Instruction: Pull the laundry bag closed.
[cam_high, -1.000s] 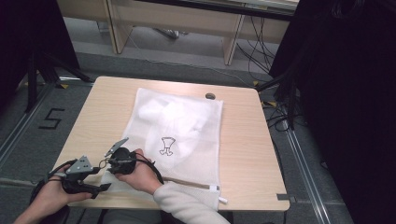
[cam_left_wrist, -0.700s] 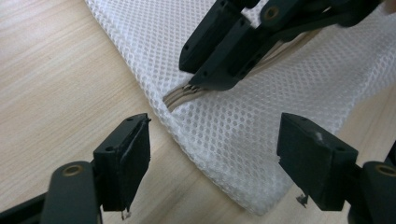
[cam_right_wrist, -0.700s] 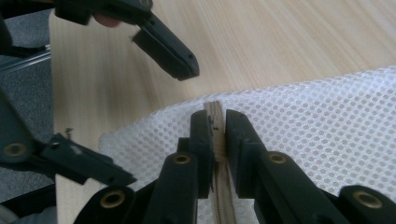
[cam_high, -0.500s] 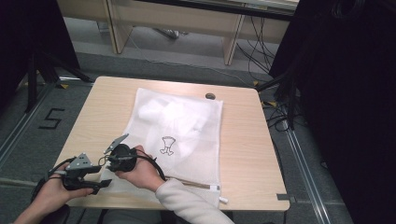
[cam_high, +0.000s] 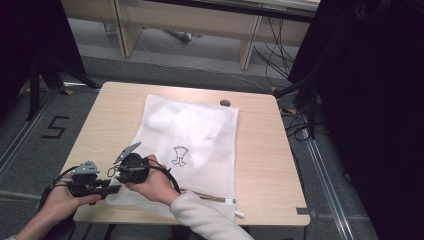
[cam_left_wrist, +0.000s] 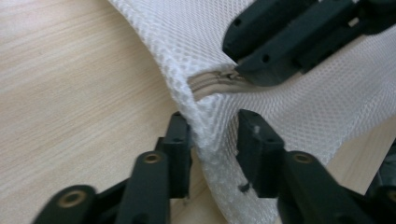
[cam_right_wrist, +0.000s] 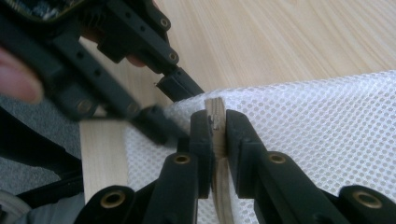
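A white mesh bag (cam_high: 200, 130) with white cloth inside lies on the wooden table (cam_high: 260, 165). Both hands work at its near left corner. My right gripper (cam_right_wrist: 217, 135) is shut on the beige strip (cam_right_wrist: 215, 109) along the bag's edge and holds the corner slightly raised. My left gripper (cam_left_wrist: 212, 149) has a fold of the mesh (cam_left_wrist: 210, 126) between its jaws, which have just been closing. The fold sits loosely between the pads. In the high view the left gripper (cam_high: 114, 189) sits just left of the right gripper (cam_high: 120, 177).
A small black drawing (cam_high: 179, 155) marks the bag's middle. A dark round spot (cam_high: 225, 103) lies near the table's far edge. The bag's zipper end (cam_high: 235, 201) is at the near right. Bare wood shows right of the bag. Dark curtains and cables stand at the right.
Both hands stay at the bag's near left corner. The right hand has lifted slightly with the corner. The left gripper has edged closer to the mesh.
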